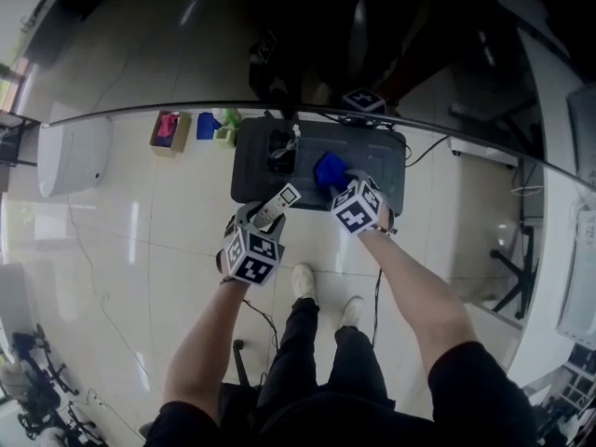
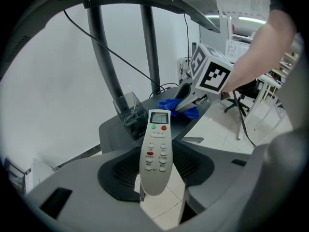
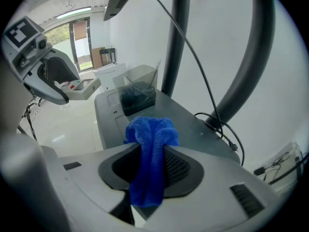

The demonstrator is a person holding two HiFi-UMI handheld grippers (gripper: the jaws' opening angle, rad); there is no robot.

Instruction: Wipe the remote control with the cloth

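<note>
A white remote control (image 2: 155,151) with a small screen and red and green buttons stands upright between the jaws of my left gripper (image 2: 154,178), which is shut on its lower end. In the head view the remote (image 1: 276,207) is held just off the near edge of the grey table (image 1: 382,152). My right gripper (image 3: 152,173) is shut on a bunched blue cloth (image 3: 149,158), which sticks up past the jaws. It holds the cloth (image 1: 329,170) over the table, to the right of the remote. The two grippers are apart.
A clear box (image 3: 137,93) with dark contents stands on the table's left part, and black cables (image 3: 219,124) trail across its far side. Small coloured containers (image 1: 170,127) and a white appliance (image 1: 73,156) sit on the glossy floor to the left. An office chair (image 2: 236,100) stands beyond.
</note>
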